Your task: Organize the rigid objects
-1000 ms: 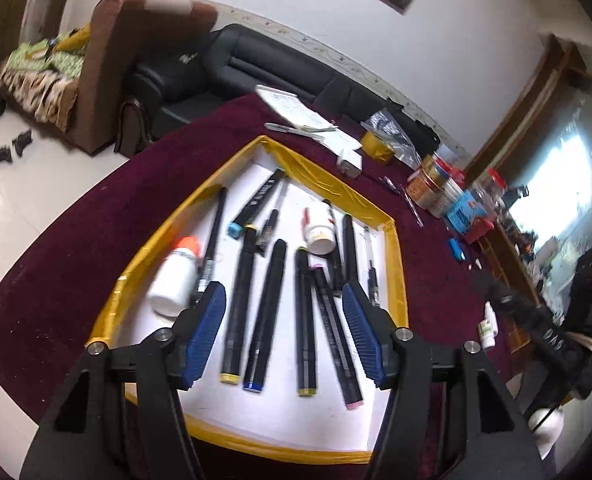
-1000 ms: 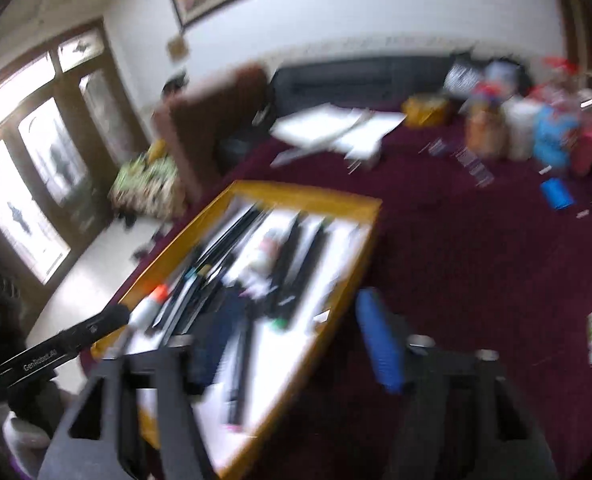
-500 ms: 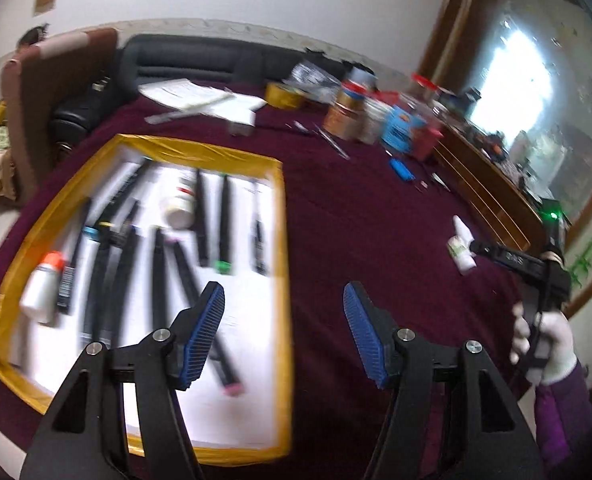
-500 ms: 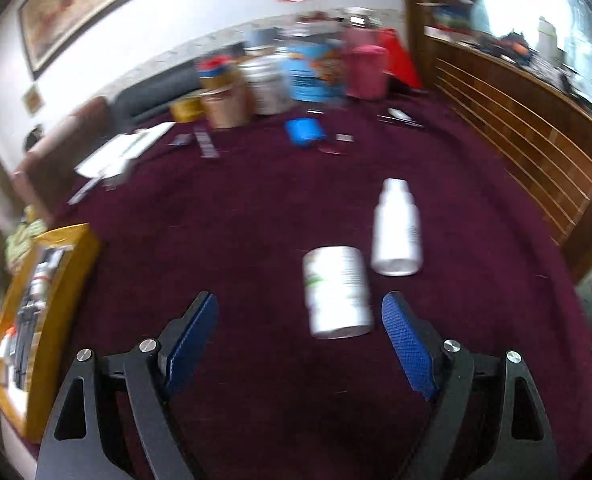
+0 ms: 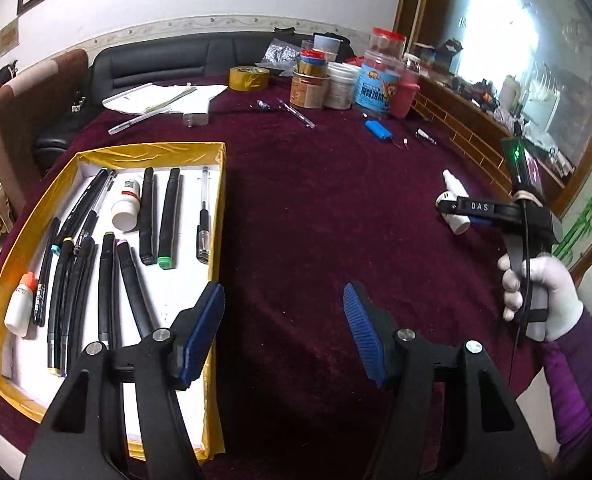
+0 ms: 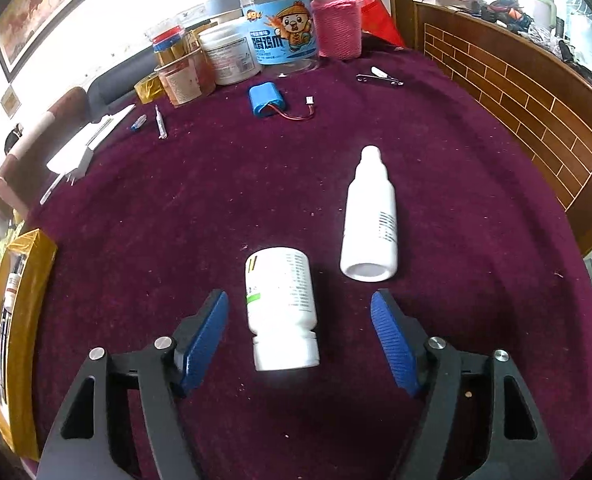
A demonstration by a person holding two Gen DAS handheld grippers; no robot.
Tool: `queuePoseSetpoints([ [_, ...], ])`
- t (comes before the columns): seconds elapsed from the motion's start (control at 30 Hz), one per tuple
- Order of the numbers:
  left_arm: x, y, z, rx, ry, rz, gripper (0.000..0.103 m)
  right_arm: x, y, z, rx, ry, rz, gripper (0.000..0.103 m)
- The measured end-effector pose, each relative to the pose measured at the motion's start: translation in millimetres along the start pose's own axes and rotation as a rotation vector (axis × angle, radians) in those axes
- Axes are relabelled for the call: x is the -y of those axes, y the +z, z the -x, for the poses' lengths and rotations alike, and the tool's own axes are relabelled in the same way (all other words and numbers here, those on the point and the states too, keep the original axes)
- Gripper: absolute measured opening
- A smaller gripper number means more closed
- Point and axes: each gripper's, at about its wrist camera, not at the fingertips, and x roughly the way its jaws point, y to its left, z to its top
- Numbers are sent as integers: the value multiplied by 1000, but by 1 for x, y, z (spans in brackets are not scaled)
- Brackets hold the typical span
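Maroon velvet cloth (image 6: 216, 200) covers the round table, w/ jars and tubs crowded at the far edge below a framed picture. My right gripper (image 6: 299, 340) points down at a white pill bottle (image 6: 282, 308) lying on its side; its long axis runs nearly straight away from me, cap end toward the camera, base pointing off to the far side. The jaws are closing, bottle sits between them but the blue pads aren't touching it, gap on both sides. Just beside it to the right lies a white dropper bottle (image 6: 369, 220), also on its side, nozzle pointing away, flat base toward me, apart from the pill bottle. Farther back there's a blue battery pack (image 6: 264, 99) w/ a red lead. From the left wrist view my left gripper (image 5: 284, 332) hangs over bare cloth, jaws spread, nothing between them, next to the right edge of the yellow-rimmed tray (image 5: 220, 208). Tray holds markers and pens mostly lengthwise, plus two small white bottles. Gloved right hand (image 5: 543, 292) shows at the right of that view, holding the other gripper's handle.
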Motion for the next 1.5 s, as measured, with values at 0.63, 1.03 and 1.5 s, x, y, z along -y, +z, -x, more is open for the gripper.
queuePoseSetpoints([
  [0.63, 0, -9, -17, -70, 38, -15, 61, -20, -5, -6, -67, 15, 69, 29],
  [1.03, -2, -12, -17, -76, 39, -13, 61, -65, -34, 3, -150, 214, 114, 31],
  [1.5, 2, -13, -13, -72, -66, 14, 61, 11, 4, 118, 372, 120, -62, 97],
])
